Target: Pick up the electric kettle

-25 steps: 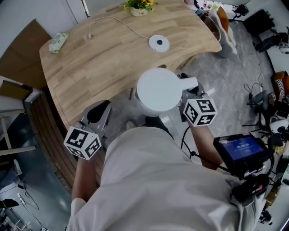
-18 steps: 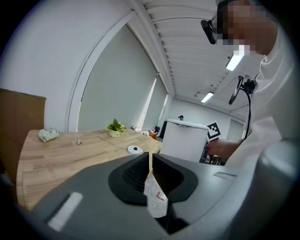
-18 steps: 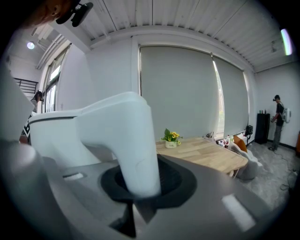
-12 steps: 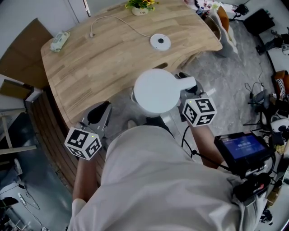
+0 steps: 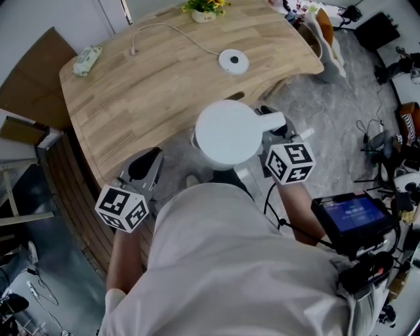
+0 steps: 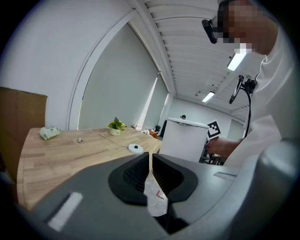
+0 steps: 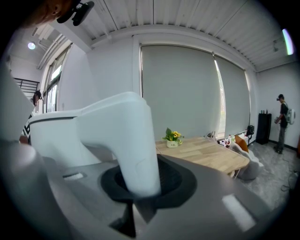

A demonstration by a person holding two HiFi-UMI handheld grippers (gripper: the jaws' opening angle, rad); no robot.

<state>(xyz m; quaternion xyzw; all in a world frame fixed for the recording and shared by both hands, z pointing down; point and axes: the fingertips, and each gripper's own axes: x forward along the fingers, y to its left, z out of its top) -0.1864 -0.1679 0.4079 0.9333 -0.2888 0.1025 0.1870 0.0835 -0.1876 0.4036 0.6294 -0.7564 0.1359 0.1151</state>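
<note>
- Item: electric kettle (image 5: 226,131), white, lid on. It is held in the air at the near edge of the table (image 5: 144,92), close in front of the person and touching no surface.
- Item: kettle handle (image 7: 126,140), white and curved. It passes down between the jaws of the right tool (image 7: 140,187).
- Right tool: the jaws are partly closed and clamp the handle from both sides, so this tool alone carries the kettle's weight.
- Left tool (image 6: 150,173): the jaws are brought together and hold nothing of the task. A small white slip with a red mark (image 6: 156,200) shows at the jaw line, and I cannot tell whether it is gripped or belongs to the tool. This tool sits low at the person's left, well apart from the kettle.
- Item: round power base (image 5: 233,62), with its cord (image 5: 170,31), lies bare on the table well beyond the kettle.
- Item: small flower pot (image 5: 202,10), at the far table edge, not involved.
- Step in hand (judged): the pick-up looks done, since the kettle is off its base and clear of the table.
- Next move (judged): keep the clamp firm and the kettle upright. The grip is at one side, so the body's weight will tend to tip it. Whether it holds water cannot be seen.
</note>
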